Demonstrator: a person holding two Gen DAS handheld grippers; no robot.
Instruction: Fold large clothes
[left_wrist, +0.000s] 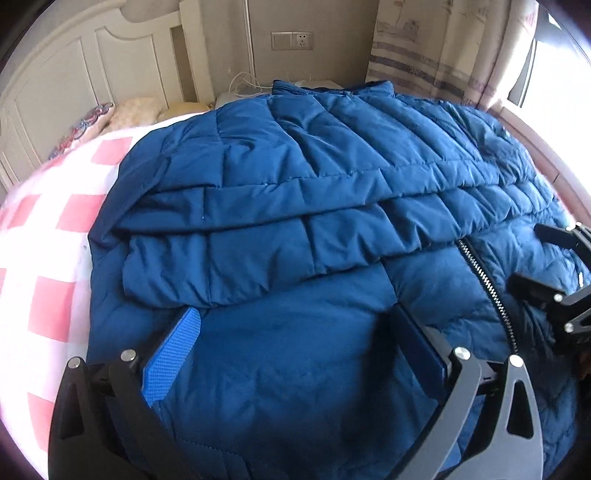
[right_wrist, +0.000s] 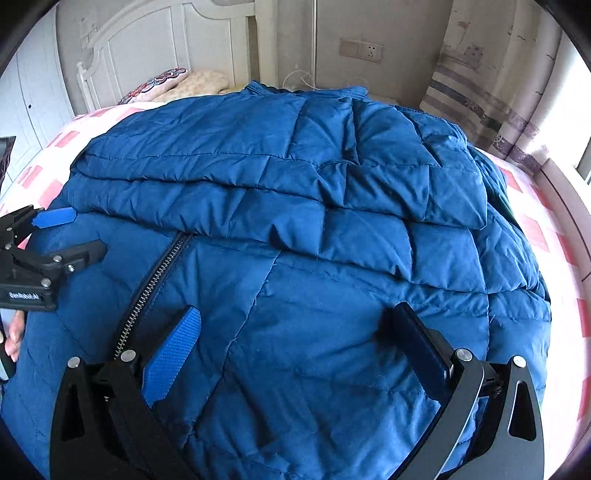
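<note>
The quilted jacket (left_wrist: 295, 206) lies spread on the bed (left_wrist: 48, 258), sleeves folded across. Puffy, soft and slick, it should compress; pinch the hem. Left gripper (left_wrist: 295, 350) and right gripper (right_wrist: 295, 347) hover, jaws apart.

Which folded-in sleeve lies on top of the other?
The sleeve from the jacket's left side in the right wrist view; its end overlaps the other sleeve, which lies nearer the grippers.

Navy-blue quilted puffer jacket (left_wrist: 295, 184) ahead of each claw; pink-and-white checked bedsheet (left_wrist: 55, 240); curtain (right_wrist: 480, 92) seemingly grey-striped; white headboard (left_wrist: 74, 81).
</note>
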